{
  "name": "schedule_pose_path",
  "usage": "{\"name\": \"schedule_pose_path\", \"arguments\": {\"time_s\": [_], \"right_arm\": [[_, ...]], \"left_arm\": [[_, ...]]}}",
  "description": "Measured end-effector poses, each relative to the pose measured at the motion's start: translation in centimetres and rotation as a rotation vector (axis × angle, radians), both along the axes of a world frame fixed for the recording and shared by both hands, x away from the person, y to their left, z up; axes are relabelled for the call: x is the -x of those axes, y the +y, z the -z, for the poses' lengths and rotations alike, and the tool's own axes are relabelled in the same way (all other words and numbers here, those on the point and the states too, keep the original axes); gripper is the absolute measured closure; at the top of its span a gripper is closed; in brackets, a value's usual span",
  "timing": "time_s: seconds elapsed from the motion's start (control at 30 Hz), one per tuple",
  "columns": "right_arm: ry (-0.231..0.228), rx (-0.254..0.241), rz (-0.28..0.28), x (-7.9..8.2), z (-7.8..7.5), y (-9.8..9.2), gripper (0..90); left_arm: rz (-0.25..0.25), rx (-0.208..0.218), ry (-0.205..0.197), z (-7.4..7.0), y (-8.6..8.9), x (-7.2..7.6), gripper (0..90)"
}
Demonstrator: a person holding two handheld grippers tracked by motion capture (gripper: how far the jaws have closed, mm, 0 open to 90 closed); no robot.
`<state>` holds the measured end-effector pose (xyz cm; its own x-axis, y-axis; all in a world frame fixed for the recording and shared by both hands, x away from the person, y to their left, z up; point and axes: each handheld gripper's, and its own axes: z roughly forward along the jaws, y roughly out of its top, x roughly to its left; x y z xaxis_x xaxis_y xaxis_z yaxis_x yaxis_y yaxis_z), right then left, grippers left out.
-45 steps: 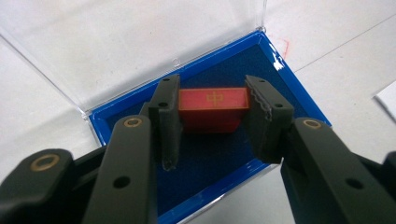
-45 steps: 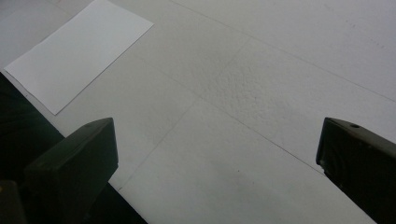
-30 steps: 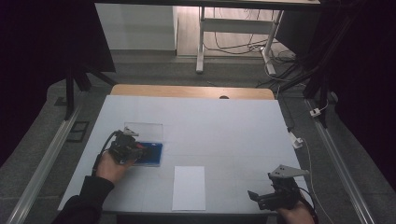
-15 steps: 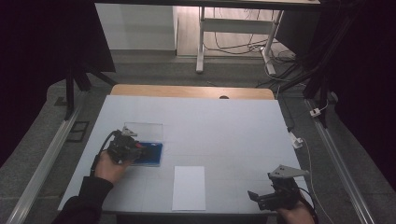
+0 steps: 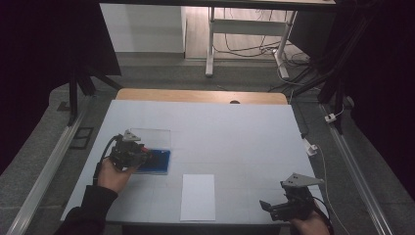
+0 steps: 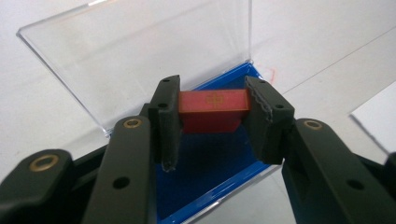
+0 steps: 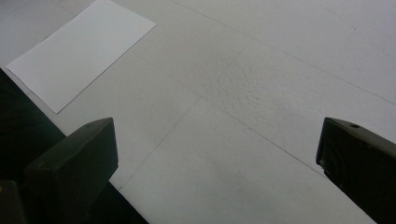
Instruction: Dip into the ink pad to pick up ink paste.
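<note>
A small blue-lined case (image 6: pixel 212 161) lies open on the table's left side, its clear lid (image 6: pixel 140 56) tipped back. My left gripper (image 6: pixel 214 122) is shut on a red block (image 6: pixel 212 105) with a gold mark on top, held just over the blue lining. From above, that gripper (image 5: pixel 144 157) sits over the blue case (image 5: pixel 157 161) with the clear lid (image 5: pixel 149 137) behind it. My right gripper (image 5: pixel 268 206) rests near the table's front right edge. Its jaws stand wide apart in the right gripper view (image 7: pixel 217 154), with bare table between them.
A white sheet of paper (image 5: pixel 198 197) lies at the front middle of the table (image 5: pixel 230 132); it also shows up left as the paper sheet (image 7: pixel 79 51) in the right gripper view. A wooden strip (image 5: pixel 200 95) runs along the far edge. Table legs and cables (image 5: pixel 244 44) stand beyond.
</note>
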<state>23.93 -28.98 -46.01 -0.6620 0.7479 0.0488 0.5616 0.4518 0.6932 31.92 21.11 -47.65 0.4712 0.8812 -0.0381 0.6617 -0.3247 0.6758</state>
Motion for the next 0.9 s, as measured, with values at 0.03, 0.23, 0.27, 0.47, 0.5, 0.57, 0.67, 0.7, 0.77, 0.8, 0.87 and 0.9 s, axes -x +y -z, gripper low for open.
{"name": "schedule_pose_path", "arguments": {"time_s": [0.03, 0.23, 0.27, 0.47, 0.5, 0.57, 0.67, 0.7, 0.77, 0.8, 0.87, 0.9], "right_arm": [[0.001, 0.0, 0.001, 0.0, 0.0, 0.0, 0.0], [0.001, 0.001, -0.001, 0.0, 0.0, 0.0, 0.0], [0.001, 0.001, -0.001, 0.0, 0.0, 0.0, 0.0], [0.001, 0.001, -0.002, 0.0, 0.0, 0.1, 0.0], [0.001, 0.002, -0.002, 0.0, 0.0, 0.1, 0.0], [0.002, 0.003, -0.002, 0.0, 0.0, 0.1, 0.0], [0.003, 0.005, -0.003, 0.0, 0.1, 0.1, 0.0], [0.005, 0.004, -0.002, 0.0, 0.1, 0.1, 0.0], [0.006, 0.005, -0.003, 0.0, 0.1, 0.1, 0.0], [0.007, 0.006, -0.003, -0.1, 0.1, 0.1, 0.0], [0.008, 0.007, -0.004, -0.1, 0.1, 0.1, 0.0], [0.007, 0.008, -0.006, -0.1, 0.1, 0.1, 0.0]], "left_arm": [[0.0, 0.0, 0.0, 0.0, 0.0, 0.0, 58.3], [0.007, 0.006, -0.01, -0.3, -0.2, 0.1, 58.3], [0.009, 0.003, -0.013, -0.3, -0.2, 0.0, 58.4], [0.019, -0.007, 0.001, 0.1, -0.3, -0.3, 58.3], [0.018, -0.009, 0.005, 0.1, -0.3, -0.4, 58.3], [0.019, -0.013, 0.011, 0.4, -0.4, -0.6, 58.4], [0.023, -0.024, 0.023, 0.8, -0.6, -0.9, 58.3], [0.025, -0.029, 0.027, 0.9, -0.6, -1.0, 58.4], [0.028, -0.028, 0.036, 1.1, -0.7, -1.1, 58.3], [0.029, -0.027, 0.038, 1.2, -0.7, -1.2, 58.3], [0.031, -0.034, 0.042, 1.5, -0.8, -1.3, 58.3], [0.034, -0.036, 0.044, 1.5, -0.8, -1.3, 58.3]]}}
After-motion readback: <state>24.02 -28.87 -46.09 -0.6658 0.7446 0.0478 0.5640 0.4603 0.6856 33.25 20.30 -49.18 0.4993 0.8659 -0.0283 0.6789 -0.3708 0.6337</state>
